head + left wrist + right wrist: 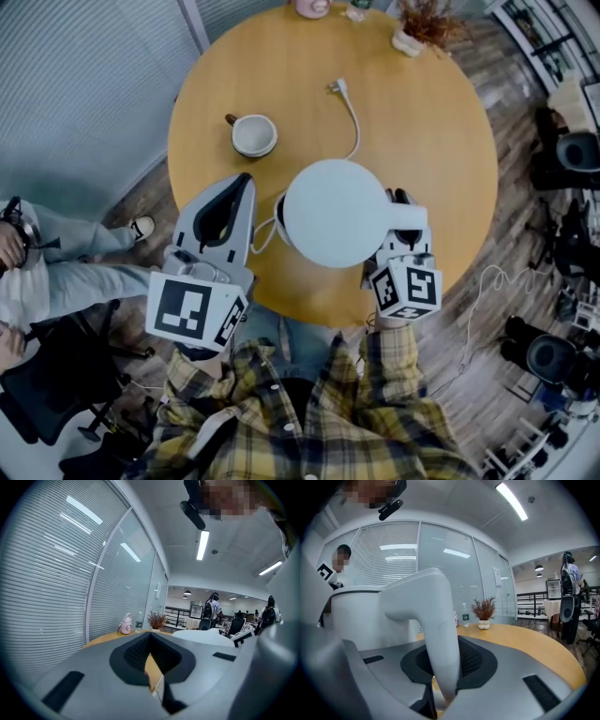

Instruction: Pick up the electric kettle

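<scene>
The white electric kettle (333, 214) is seen from above in the head view, over the near part of the round wooden table (450, 131). It hides whatever is under it. My right gripper (401, 202) is shut on the kettle's handle (436, 630), which runs upright between the dark pads; the body (361, 616) fills the left of that view. My left gripper (242, 187) is just left of the kettle and apart from it. Its jaws stand a narrow gap apart with only bare tabletop between the pads (136, 656). The kettle's lid (206, 637) shows to the right in the left gripper view.
A white mug (254, 135) stands behind the left gripper. A white cord with its plug (340, 86) runs from the kettle toward the far side. A potted dried plant (422, 23) and a pink bottle (311, 7) stand at the far edge. A seated person (56, 272) is at left.
</scene>
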